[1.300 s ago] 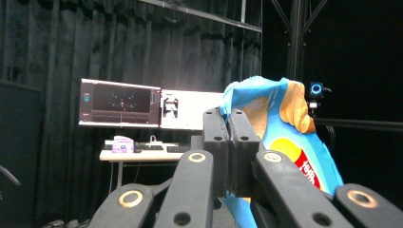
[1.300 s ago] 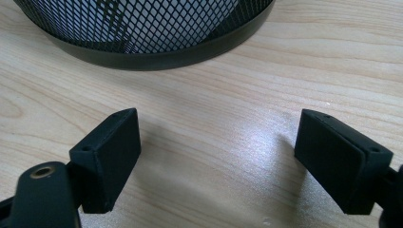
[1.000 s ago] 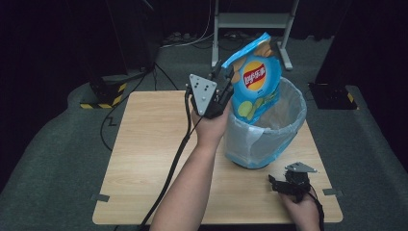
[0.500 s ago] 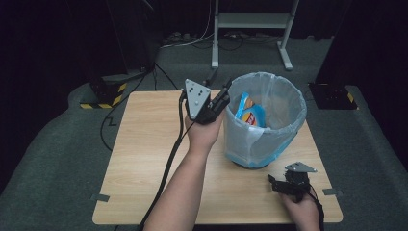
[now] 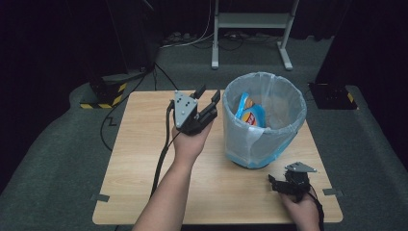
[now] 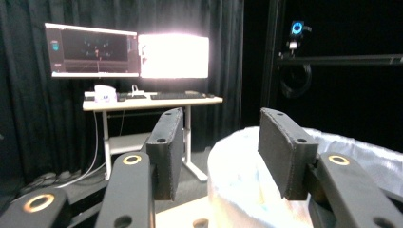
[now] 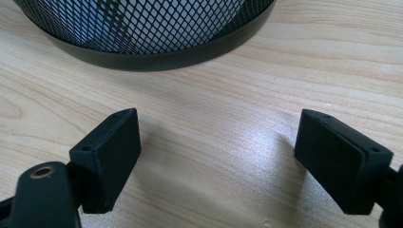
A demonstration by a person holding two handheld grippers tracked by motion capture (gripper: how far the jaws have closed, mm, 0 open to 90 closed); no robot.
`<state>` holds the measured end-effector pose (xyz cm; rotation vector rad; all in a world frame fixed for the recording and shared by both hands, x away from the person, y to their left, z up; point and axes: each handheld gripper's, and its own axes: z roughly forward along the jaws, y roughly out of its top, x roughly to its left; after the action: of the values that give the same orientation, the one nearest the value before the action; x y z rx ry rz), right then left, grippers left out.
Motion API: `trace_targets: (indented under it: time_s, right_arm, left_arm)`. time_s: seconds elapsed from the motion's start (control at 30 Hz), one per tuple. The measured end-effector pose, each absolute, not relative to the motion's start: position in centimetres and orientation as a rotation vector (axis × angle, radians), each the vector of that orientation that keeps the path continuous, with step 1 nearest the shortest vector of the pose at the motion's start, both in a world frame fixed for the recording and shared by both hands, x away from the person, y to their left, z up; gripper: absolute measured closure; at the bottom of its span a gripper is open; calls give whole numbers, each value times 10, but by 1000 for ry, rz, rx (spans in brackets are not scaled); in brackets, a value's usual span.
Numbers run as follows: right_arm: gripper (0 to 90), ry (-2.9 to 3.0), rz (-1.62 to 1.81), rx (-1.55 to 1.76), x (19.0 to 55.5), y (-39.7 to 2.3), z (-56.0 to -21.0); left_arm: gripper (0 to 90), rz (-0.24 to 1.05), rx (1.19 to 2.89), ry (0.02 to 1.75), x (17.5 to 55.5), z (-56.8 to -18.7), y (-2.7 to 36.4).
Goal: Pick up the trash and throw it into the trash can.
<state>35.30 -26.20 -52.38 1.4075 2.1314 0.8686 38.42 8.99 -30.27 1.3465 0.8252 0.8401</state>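
Dark curtains surround my bench (image 5: 144, 192); chip bag (image 5: 250, 114) lies inside bin (image 5: 264, 144), so my left tongs (image 5: 208, 95), just opening, stand spread and empty beside its rim; right tongs (image 5: 272, 182) rest spread near its base.

wooden table (image 5: 144, 159), light grain, rectangular, standing on grey carpeted floor (image 5: 57, 159). one item stands directly on it: a mesh waste bin (image 5: 262, 144) lined with a pale blue bag, upright, toward the far right part of the top. in the right gripper view the bin's black base ring (image 7: 157, 54) sits flat on the wood. near left and middle of the top bare. small grey tabs (image 5: 100, 198) at the near corners.
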Motion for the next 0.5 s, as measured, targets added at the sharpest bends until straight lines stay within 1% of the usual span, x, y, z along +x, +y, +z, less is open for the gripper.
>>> trace_targets:
  time_s: [0.23, 0.5]
  right_arm:
    - [152, 2132, 870, 1406, 353, -262, -524]
    - [153, 2131, 870, 1406, 353, -262, -524]
  left_arm:
    - [494, 802, 1433, 856, 379, -326, 104]
    - [483, 768, 1538, 951, 378, -371, 126]
